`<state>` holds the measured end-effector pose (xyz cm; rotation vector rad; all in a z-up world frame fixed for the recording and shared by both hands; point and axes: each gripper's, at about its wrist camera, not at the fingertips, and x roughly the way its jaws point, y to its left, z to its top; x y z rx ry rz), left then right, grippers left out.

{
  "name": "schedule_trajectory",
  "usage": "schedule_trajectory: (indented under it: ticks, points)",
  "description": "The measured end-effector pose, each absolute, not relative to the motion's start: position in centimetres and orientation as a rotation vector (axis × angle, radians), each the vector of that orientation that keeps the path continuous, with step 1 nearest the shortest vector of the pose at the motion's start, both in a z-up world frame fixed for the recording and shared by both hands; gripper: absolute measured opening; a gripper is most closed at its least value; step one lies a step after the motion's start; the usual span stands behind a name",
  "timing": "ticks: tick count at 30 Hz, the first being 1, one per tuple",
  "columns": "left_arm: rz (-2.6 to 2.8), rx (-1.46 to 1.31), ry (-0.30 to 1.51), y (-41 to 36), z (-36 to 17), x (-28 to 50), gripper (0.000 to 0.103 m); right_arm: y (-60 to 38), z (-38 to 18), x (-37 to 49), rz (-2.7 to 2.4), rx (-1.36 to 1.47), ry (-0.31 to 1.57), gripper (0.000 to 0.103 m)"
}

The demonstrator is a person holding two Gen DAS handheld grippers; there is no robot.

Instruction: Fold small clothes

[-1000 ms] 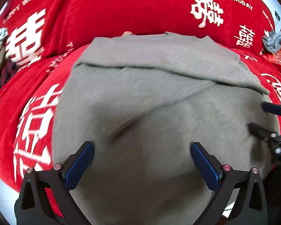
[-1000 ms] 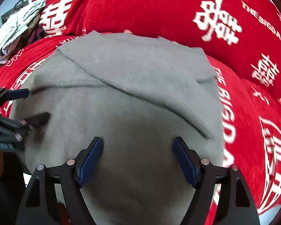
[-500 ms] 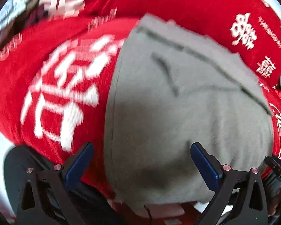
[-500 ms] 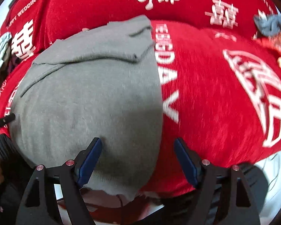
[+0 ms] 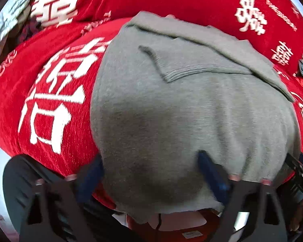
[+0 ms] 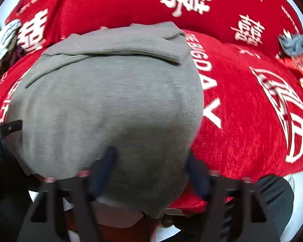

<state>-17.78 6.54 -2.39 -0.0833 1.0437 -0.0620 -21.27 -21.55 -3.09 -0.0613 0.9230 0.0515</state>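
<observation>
The grey garment [image 5: 192, 104] lies spread on the red wedding-print cloth [image 5: 56, 104], its far end already turned over on itself in a band and its near hem hanging just past the cloth's near edge. The left gripper [image 5: 151, 173] sits at the garment's near-left corner, jaws wide and straddling that corner — one blue pad just off the garment's left edge, the other resting on the fabric. The right gripper [image 6: 149, 171] mirrors it at the garment's near-right corner, likewise spread, one pad on the fabric and one beside the garment's right edge. Neither has hold of anything; both views are blurred around the fingers, so whether a pad has slipped beneath the hem is not clear.

The step in hand looks like taking both near corners to carry the hem up toward the folded band. To do it well, each gripper should get one finger under the hem and one on top, bite close to the corner, and pinch every layer, not just the top one. Closing both at the same depth from the garment's side edges should keep the fold square; lifting evenly should keep the far band from being dragged along
</observation>
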Motion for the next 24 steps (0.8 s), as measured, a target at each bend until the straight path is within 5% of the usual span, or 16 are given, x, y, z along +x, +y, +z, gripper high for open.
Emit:
schedule_trajectory:
  ticks: [2,7,11,24]
  points:
    - [-0.076,-0.037,1.013,5.7,-1.7,-18.4,0.047,-21.0,-2.8,-21.4,0.063,-0.075,0.918,0.02]
    - [-0.079,-0.006,0.99,5.7,-1.0,-18.3,0.022,-23.4,-2.2,-21.2,0.122,0.094,0.921,0.014]
    - [-0.123,-0.116,0.996,7.4,-0.4,-17.8,0.014,-24.9,-1.2,-21.4,0.172,0.188,0.89,0.014]
    - [-0.157,-0.125,0.838,7.7,6.8,-12.7,0.013,-25.6,6.7,-16.0,0.257,0.286,0.701,0.014]
